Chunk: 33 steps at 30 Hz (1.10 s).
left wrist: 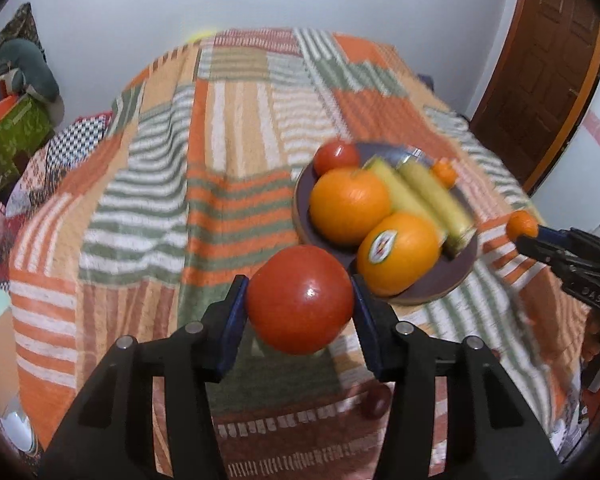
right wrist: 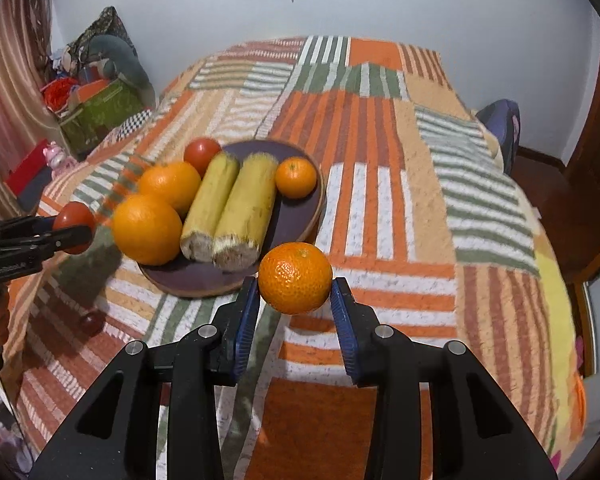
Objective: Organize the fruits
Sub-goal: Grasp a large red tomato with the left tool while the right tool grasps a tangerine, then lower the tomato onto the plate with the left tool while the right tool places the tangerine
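Striped patchwork blanket [right wrist: 380,208] in orange, green and white covers the bed, with a pale wall behind it. On the blanket stands a dark round plate [right wrist: 300,216] carrying two oranges [right wrist: 146,228], two yellow corn cobs [right wrist: 242,212], a small mandarin [right wrist: 296,178] at its 2 o'clock edge and a tomato [right wrist: 202,151] at 11 o'clock. The left gripper [left wrist: 300,300] has its jaws clenched on a red tomato [left wrist: 300,300], lifted above the blanket near the plate's 7 o'clock side. The right gripper [right wrist: 295,280] grasps a tangerine [right wrist: 295,278] between its blue pads, just off the plate's 5 o'clock rim. One small dark fruit [right wrist: 92,323] lies on the blanket at 7 o'clock from the plate.
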Each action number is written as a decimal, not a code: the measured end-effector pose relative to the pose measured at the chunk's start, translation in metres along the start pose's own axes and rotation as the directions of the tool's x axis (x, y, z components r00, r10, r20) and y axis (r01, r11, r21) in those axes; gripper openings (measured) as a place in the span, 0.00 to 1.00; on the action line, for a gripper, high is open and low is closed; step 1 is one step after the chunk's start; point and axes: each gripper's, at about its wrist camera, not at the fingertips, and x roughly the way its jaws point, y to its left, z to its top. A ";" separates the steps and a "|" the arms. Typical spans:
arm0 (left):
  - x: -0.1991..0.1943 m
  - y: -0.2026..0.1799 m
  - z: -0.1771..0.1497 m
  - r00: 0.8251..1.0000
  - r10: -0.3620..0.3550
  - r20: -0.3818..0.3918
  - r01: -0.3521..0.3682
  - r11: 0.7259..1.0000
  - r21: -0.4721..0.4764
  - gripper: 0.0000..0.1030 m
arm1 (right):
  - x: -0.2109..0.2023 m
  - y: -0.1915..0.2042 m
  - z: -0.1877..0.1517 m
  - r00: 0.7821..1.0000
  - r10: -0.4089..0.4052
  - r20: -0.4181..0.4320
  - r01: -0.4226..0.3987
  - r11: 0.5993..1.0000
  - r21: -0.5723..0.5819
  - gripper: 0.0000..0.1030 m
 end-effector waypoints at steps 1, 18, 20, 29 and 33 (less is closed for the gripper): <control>-0.004 -0.002 0.003 1.000 -0.004 0.010 0.004 1.000 0.003 0.48 | -0.004 0.000 0.003 1.000 -0.001 0.015 0.001 1.000 0.001 0.33; -0.009 -0.059 0.063 0.990 -0.086 0.109 0.076 0.993 0.089 0.49 | -0.011 -0.004 0.048 0.990 0.000 0.140 0.002 1.000 -0.014 0.33; 0.002 -0.063 0.067 0.991 -0.089 0.096 0.081 0.993 0.085 0.49 | -0.007 -0.005 0.049 0.991 0.003 0.137 -0.002 1.000 -0.009 0.33; 0.044 -0.081 0.075 0.994 -0.103 0.031 0.100 0.990 0.097 0.48 | 0.029 -0.006 0.046 0.998 0.013 0.065 -0.012 1.000 -0.008 0.33; 0.063 -0.086 0.076 0.994 -0.112 -0.010 0.113 0.990 0.086 0.48 | 0.041 -0.007 0.041 0.999 0.027 0.028 -0.027 1.000 0.005 0.33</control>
